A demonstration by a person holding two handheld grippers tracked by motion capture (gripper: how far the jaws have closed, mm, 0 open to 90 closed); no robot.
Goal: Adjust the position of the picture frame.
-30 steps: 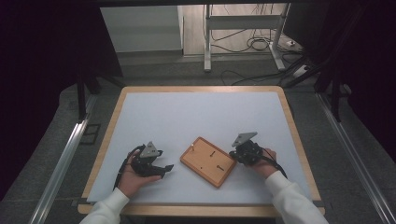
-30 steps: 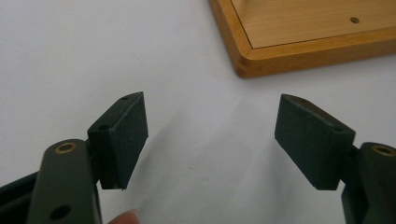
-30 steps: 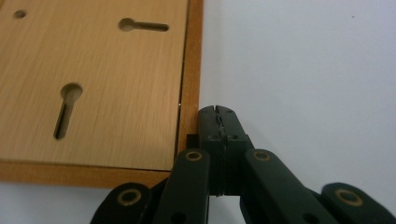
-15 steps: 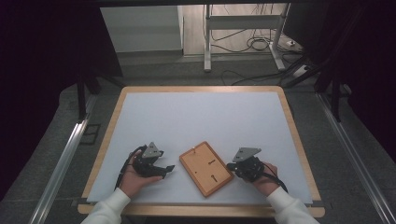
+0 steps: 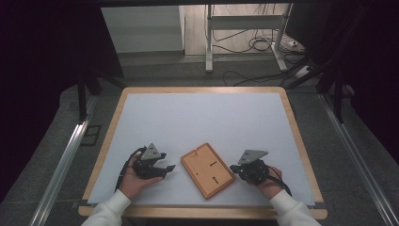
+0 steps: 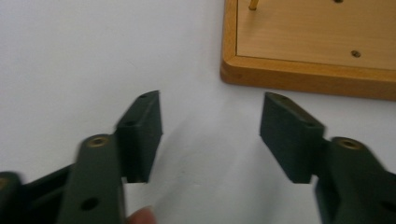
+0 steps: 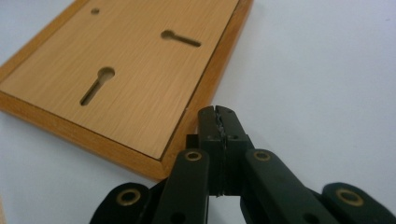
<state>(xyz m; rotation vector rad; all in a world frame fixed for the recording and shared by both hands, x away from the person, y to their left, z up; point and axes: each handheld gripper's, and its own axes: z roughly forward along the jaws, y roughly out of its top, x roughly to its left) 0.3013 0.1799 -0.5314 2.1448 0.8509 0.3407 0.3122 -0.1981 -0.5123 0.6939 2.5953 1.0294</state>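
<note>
A: Board point(image 5: 207, 170) near the counter's point(image 5: 202, 117) front edge, lying flat and skewed, between the two hands. From the high view, the left claw point(image 5: 165, 170) sits just beside the board's left side, apart from it. The right claw point(image 5: 234, 168) is at the board's right edge; from up here I can't tell whether it touches.

B: And the left gripper view?

A: Left claw point(image 6: 210, 140) spread wide, nothing between the jaws, bare counter point(image 6: 70, 46) under them. A corner of the board point(image 6: 317, 51) lies ahead and to the right, clear of both jaws. A small brass pin stands up from the panel near the top edge of the picture.

B: Right gripper view?

A: Right claw point(image 7: 217, 116) pressed together, pinching nothing, its tip right at the board's point(image 7: 135, 74) raised rim, about touching it. The panel shows two keyhole slots and a small round hole.

B: What could go wrong?

A: I'd judge a shut tip pushing on one edge would spin the board rather than slide it straight, since it lies loose on a smooth sheet. It already sits near the front edge, so a hard shove toward the person could send it off. The tip could also ride up over the low rim and scrape the panel.

B: And the left?

A: Spread as it is, one jaw could catch the corner or the pin if the board swings its way.
</note>
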